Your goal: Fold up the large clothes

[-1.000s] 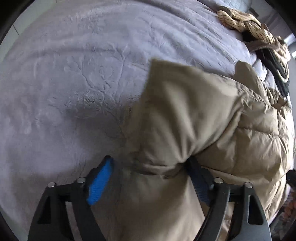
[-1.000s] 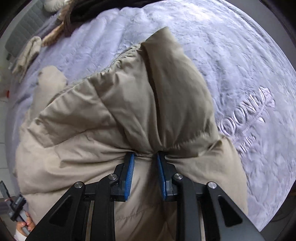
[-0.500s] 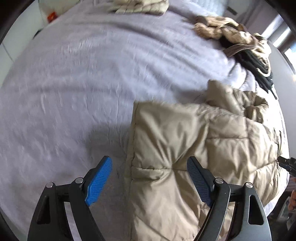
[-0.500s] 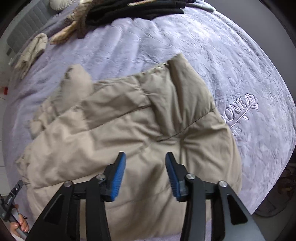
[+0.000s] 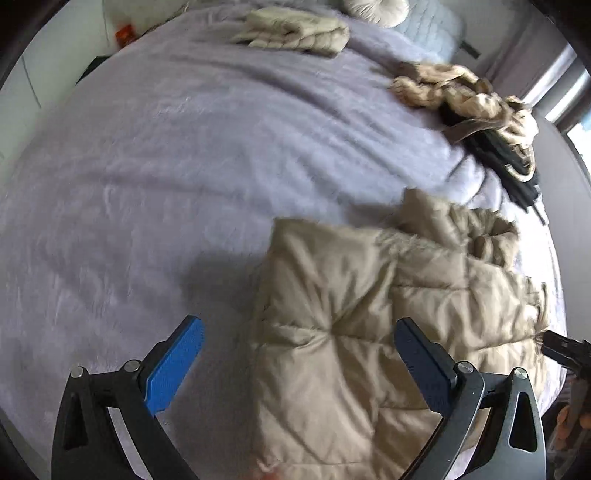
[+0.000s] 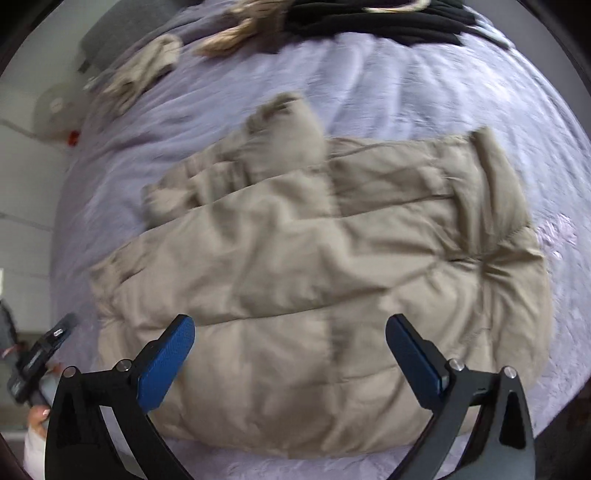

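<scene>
A beige quilted puffer jacket (image 6: 314,251) lies folded on the lavender bedspread (image 6: 424,81). In the left wrist view the jacket (image 5: 369,314) fills the lower right, its left edge running down between my fingers. My left gripper (image 5: 299,350) is wide open and empty, above the jacket's left edge. My right gripper (image 6: 291,347) is wide open and empty, held above the jacket's near part. Both views are blurred by motion.
A folded cream garment (image 5: 295,29) lies at the far side of the bed. A heap of tan and black clothes (image 5: 480,110) lies at the far right; it shows at the top of the right wrist view (image 6: 351,18). The bedspread (image 5: 166,166) stretches to the left.
Both grippers let go of the jacket, opened wide and drew back and up. The jacket now lies flat on the bed.
</scene>
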### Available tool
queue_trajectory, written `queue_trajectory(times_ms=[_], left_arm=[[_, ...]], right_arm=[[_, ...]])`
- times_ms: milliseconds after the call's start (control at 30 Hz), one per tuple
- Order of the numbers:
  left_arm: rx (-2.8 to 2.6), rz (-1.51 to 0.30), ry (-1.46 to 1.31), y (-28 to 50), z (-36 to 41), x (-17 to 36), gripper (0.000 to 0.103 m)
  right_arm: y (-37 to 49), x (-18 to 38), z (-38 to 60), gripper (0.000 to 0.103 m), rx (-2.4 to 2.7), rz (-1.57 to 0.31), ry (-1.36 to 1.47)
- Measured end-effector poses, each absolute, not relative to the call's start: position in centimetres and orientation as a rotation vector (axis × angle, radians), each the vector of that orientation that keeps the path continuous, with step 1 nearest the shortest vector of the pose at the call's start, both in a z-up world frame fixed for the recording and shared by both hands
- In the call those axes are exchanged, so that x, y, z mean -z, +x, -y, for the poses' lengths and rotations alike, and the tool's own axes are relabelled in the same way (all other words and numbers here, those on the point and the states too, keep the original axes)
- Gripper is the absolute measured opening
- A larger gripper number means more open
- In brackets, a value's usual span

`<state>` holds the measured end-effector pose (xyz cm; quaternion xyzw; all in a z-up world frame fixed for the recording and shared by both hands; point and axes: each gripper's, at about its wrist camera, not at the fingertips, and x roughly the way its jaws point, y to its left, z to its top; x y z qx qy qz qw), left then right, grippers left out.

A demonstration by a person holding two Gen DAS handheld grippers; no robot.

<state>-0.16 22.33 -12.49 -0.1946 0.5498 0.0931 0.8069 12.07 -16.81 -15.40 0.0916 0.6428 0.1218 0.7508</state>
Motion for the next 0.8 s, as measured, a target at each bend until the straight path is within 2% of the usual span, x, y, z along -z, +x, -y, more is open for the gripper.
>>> queue_trajectory(times_ms=[133,267,500,800], left_arm=[[-0.107,-1.268,-0.454,-1.0,-22.7,15.4,0.103],[0.031,-1.299,-0.613,-2.0,-23.8,17.7,0.103],[0.245,-1.338,-0.897,-1.8,-25.8,22.4,0.103],[0.484,-1.454,-0.812,1.5,-21.5,26.0,0.103]], right_arm=[[10.9,16.0,14.7,0.103,-0.373,-1.456,0.212],[9.5,17.5,13.0,0.103,-0.418,-1.547,0.199],[8.9,19.0,11.8,0.103,-0.423,-1.581,0.181],[9.1,20.6,10.6,0.103,-0.409,-1.593,0.166]])
